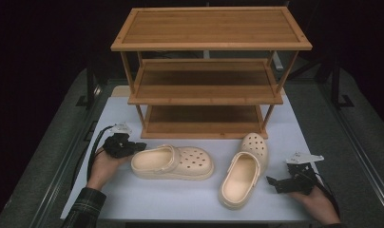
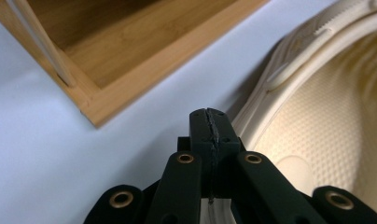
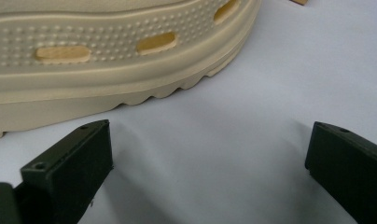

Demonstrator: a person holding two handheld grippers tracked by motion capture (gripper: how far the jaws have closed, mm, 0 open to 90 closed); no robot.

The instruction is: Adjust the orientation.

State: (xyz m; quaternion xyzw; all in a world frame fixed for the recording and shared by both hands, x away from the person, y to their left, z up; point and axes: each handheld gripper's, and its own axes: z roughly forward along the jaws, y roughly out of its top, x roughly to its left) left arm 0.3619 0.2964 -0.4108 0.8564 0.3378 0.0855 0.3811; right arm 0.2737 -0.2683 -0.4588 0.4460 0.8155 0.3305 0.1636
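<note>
Two cream clogs lie on the white board in front of a bamboo shoe rack point(image 1: 209, 45). The left clog point(image 1: 180, 164) lies crosswise with its toe to the right. The right clog point(image 1: 242, 178) points away toward the rack. My left gripper point(image 1: 141, 146) is shut, its tips beside the left clog's heel rim point(image 2: 326, 121); the pads point(image 2: 211, 116) meet with nothing seen between them. My right gripper point(image 1: 273, 184) stands open just right of the right clog, low over the board. Its jaws point(image 3: 210, 135) face the clog's sole edge point(image 3: 107, 60) with bare board between them.
The rack has three shelves with nothing on them; its bottom shelf point(image 2: 144, 60) rests on the white board point(image 1: 180, 199) just behind the clogs. Dark metal table rails point(image 1: 361, 142) run along both sides. A person's hands hold the grippers near the front edge.
</note>
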